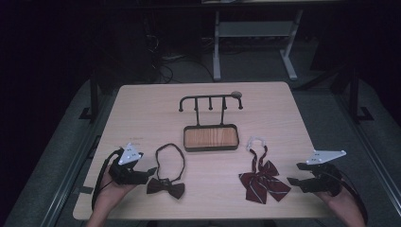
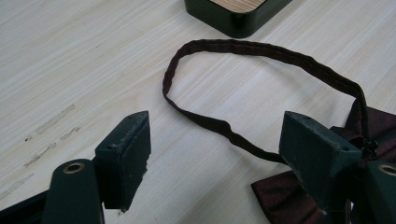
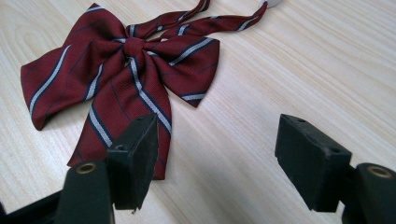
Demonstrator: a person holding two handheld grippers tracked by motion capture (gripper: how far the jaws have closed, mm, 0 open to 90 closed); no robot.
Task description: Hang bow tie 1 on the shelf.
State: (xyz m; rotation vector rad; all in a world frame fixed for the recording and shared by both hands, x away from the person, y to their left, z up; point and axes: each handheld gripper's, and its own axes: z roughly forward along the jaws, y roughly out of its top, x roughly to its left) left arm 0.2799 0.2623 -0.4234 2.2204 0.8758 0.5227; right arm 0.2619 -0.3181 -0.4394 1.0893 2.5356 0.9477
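Note:
A dark maroon bow tie [image 1: 165, 187] with a looped neck band [image 2: 261, 51] lies at the table's front left. My left gripper [image 1: 147, 174] rests just left of it, open, its jaws wide apart with nothing between them [image 2: 215, 156]. A red striped ribbon bow [image 1: 262, 182] with a white clasp [image 1: 256, 141] lies at the front right. My right gripper [image 1: 295, 174] stands open just right of it, over bare wood [image 3: 215, 161], with the bow [image 3: 121, 70] ahead and to its left.
A black hook rack [image 1: 211, 100] rises from a tray with a wooden base [image 1: 211, 137] at the table's middle. The light wooden table [image 1: 142, 109] has its front edge close to both hands. Dark floor and a desk frame [image 1: 255, 33] lie beyond.

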